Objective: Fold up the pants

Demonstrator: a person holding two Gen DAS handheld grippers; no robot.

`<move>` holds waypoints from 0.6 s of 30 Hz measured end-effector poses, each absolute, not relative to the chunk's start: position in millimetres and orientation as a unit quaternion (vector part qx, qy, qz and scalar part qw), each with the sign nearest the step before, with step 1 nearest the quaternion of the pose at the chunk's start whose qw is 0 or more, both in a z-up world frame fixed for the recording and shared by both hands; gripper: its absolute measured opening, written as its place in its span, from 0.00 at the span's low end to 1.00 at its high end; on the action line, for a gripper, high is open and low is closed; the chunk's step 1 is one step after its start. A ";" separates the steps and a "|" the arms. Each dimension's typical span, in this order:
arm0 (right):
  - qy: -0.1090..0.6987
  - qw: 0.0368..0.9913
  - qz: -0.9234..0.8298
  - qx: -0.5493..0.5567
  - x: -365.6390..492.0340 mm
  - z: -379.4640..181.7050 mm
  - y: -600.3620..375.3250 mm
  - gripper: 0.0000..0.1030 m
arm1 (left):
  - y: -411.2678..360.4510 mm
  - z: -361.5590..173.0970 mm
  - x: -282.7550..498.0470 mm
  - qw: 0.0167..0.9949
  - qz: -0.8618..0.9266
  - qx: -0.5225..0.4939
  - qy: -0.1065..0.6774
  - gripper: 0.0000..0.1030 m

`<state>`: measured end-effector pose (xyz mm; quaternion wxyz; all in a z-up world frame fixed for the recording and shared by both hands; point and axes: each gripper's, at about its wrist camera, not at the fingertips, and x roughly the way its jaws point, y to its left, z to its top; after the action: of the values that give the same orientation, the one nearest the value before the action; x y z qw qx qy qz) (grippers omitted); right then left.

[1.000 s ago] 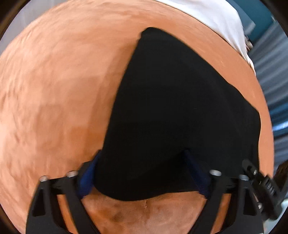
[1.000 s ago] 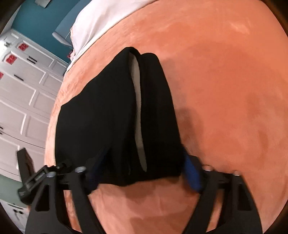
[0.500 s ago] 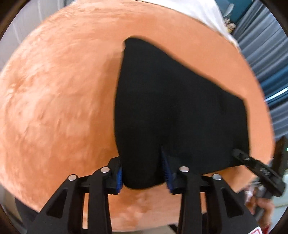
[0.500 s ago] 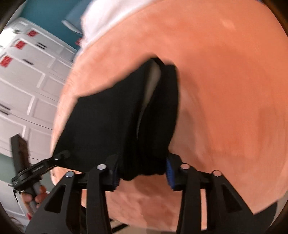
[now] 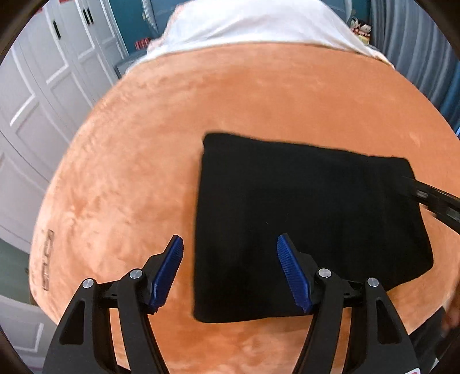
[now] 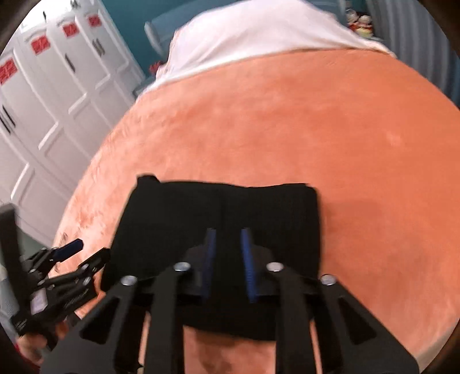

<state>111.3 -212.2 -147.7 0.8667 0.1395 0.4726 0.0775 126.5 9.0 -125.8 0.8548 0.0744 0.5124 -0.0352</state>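
Note:
The black pants [image 5: 310, 218] lie flat as a folded rectangle on the orange blanket [image 5: 138, 172]. My left gripper [image 5: 231, 259] hangs above their near left corner. Its jaws are opening, and nothing is pressed between the blue pads [image 5: 169, 270]. In the right wrist view the pants [image 6: 201, 210] lie under my right gripper [image 6: 227, 256], whose pads stand close together above the cloth and hold nothing. The right gripper's fingers [image 5: 431, 198] reach in over the pants' far right corner. The left gripper [image 6: 90, 249] shows at the lower left, held by a hand [image 6: 28, 345].
A white sheet [image 5: 253, 26] covers the far end of the bed. White panelled wardrobe doors [image 6: 57, 95] stand to the left beyond the blanket's edge. A grey curtain [image 5: 417, 57] hangs at the right. Bare orange blanket [image 6: 359, 138] spreads beyond the pants.
Both grippers have let go of the pants' near edge and lifted away. The pants now lie flat and folded. The left jaws spread wider and the right jaws came together.

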 end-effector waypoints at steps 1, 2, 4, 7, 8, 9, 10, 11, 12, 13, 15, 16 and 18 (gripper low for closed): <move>0.484 0.861 0.073 0.134 113.8 -158.6 -212.2 0.07 | 7.3 -134.4 130.8 0.846 -0.038 0.070 0.527 0.64; 0.497 0.858 0.057 0.118 125.6 -171.2 -216.3 0.06 | 12.6 -142.2 127.8 0.839 -0.037 0.070 0.538 0.64; 0.507 0.854 0.007 0.120 141.6 -187.2 -233.3 0.00 | 14.7 -152.1 128.6 0.833 -0.032 0.073 0.548 0.64; 0.486 0.851 0.010 0.198 132.8 -169.9 -252.7 0.00 | 18.4 -157.0 129.9 0.831 -0.029 0.070 0.552 0.64; 0.478 0.859 0.012 0.184 125.8 -162.0 -249.2 0.02 | 19.6 -160.0 119.9 0.830 -0.029 0.069 0.552 0.64; 0.474 0.864 0.019 0.169 118.2 -158.0 -244.4 0.02 | 19.1 -159.4 119.7 0.830 -0.029 0.069 0.553 0.64; 0.479 0.863 0.021 0.159 115.2 -162.5 -240.5 0.02 | 18.3 -160.0 119.6 0.830 -0.028 0.069 0.553 0.64; 0.498 0.856 0.015 0.140 114.2 -175.0 -239.0 0.01 | 17.0 -159.6 120.1 0.830 -0.028 0.070 0.553 0.64; 0.514 0.848 0.008 0.130 114.2 -189.4 -241.3 0.00 | 16.8 -160.5 120.0 0.829 -0.028 0.070 0.554 0.64; 0.512 0.847 0.008 0.143 112.5 -190.7 -242.8 0.00 | 14.0 -158.5 119.4 0.828 -0.026 0.072 0.555 0.64; 0.493 0.854 0.002 0.169 95.2 -168.6 -247.6 0.03 | 13.0 -157.2 118.3 0.829 -0.025 0.078 0.554 0.64; 0.480 0.861 0.003 0.168 88.6 -160.7 -245.1 0.03 | 13.4 -157.5 117.5 0.828 -0.025 0.080 0.554 0.64; 0.466 0.869 0.020 0.164 66.9 -150.3 -236.7 0.05 | 13.8 -158.1 116.9 0.829 -0.025 0.078 0.553 0.64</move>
<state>66.9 -236.7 -150.3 0.8694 0.1643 0.4656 0.0200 116.9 13.8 -158.1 0.8291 0.0777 0.5531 -0.0247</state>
